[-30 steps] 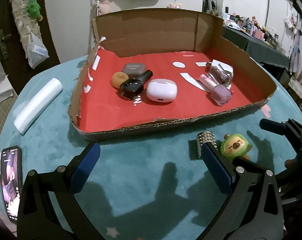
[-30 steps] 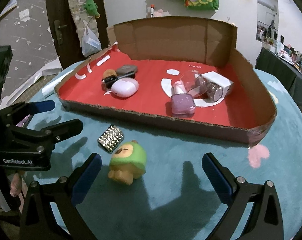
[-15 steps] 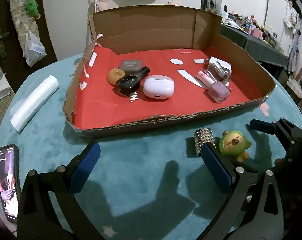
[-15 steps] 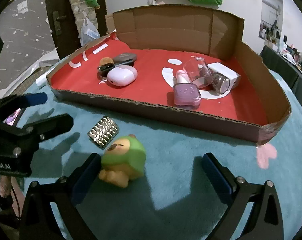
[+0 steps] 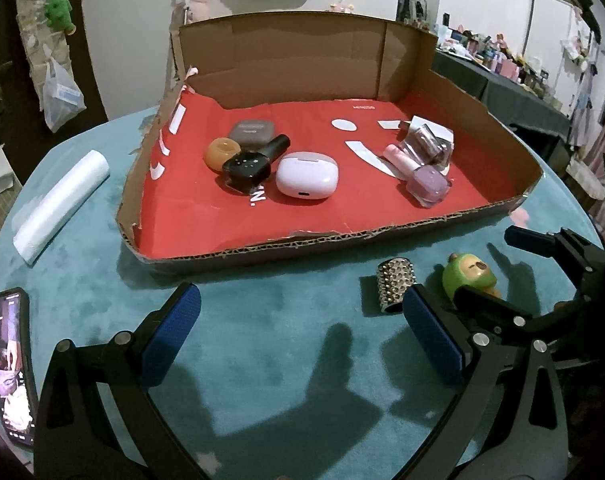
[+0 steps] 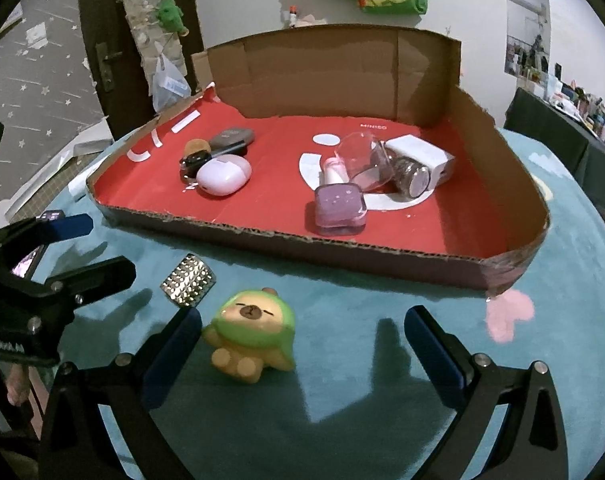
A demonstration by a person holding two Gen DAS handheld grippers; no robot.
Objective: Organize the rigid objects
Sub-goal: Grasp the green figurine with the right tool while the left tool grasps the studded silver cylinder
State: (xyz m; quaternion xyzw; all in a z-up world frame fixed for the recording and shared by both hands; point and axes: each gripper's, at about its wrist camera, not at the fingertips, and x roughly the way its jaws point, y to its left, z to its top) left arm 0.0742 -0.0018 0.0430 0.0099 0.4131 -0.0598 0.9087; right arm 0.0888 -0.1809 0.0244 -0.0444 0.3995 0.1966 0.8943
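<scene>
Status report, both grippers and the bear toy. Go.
Left gripper open, empty, over the mat. Right gripper open, bear toy between its fingers at the left pad, not gripped. Studded case beside the toy; box wall ahead.

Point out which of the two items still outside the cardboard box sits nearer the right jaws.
The green-hooded bear figurine, just inside the right gripper's left finger. The studded silver piece lies farther ahead, closer to the box.

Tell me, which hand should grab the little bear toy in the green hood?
Right. The green-hooded bear toy sits just inside the open right gripper; the left gripper faces bare table.
</scene>
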